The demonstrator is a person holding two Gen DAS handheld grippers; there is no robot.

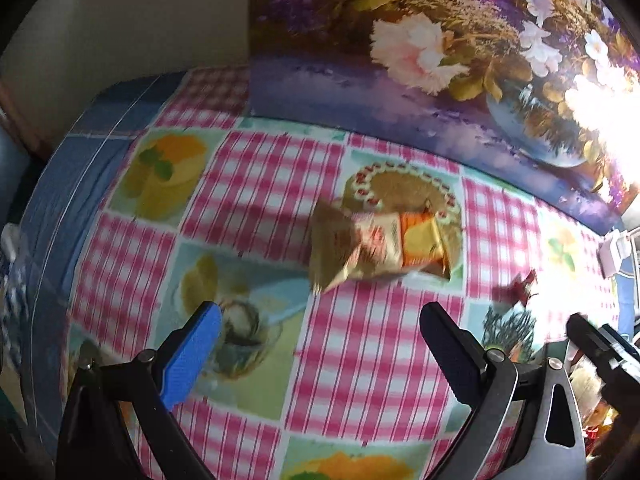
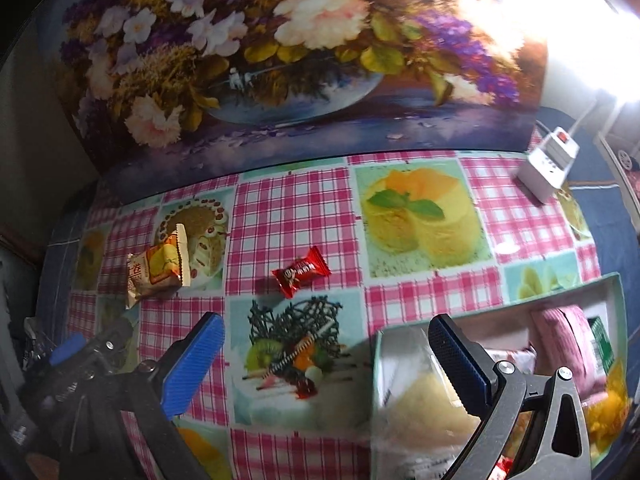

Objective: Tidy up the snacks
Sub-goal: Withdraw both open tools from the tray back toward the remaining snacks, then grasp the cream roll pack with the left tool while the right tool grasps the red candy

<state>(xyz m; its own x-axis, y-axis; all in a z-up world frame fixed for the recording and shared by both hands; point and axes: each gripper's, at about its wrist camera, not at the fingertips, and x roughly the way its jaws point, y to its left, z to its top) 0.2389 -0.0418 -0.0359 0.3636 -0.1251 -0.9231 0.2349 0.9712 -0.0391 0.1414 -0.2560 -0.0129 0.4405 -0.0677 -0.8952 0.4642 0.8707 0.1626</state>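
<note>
Snacks loose: a tan-and-orange crinkled foil snack packet [image 1: 376,246] is lying flat on the pink-checked worktop [image 1: 360,340], well ahead of the left hand-held gripper [image 1: 320,356]; a small red twist-ended candy wrapper [image 2: 301,271] is lying nearer the middle, apart from the packet.
Box: a shallow open cardboard box with pale green walls [image 2: 500,312] is sitting at the worktop's right side, already holding a pink soft packet [image 2: 560,340] and other wrapped snacks, so it is probably serving as the collecting place.
Left hand-held gripper: jaws are standing wide apart with nothing between them, facing the foil packet, likely lining up to pick it.
Right hand-held gripper [image 2: 328,364]: jaws are likewise spread and empty, hovering over the box's near-left corner.
Backdrop: a large floral painting [image 2: 280,60] is leaning behind the worktop; a white power strip [image 2: 548,164] is lying off to the right.
Progress: two snacks are waiting outside the box.
</note>
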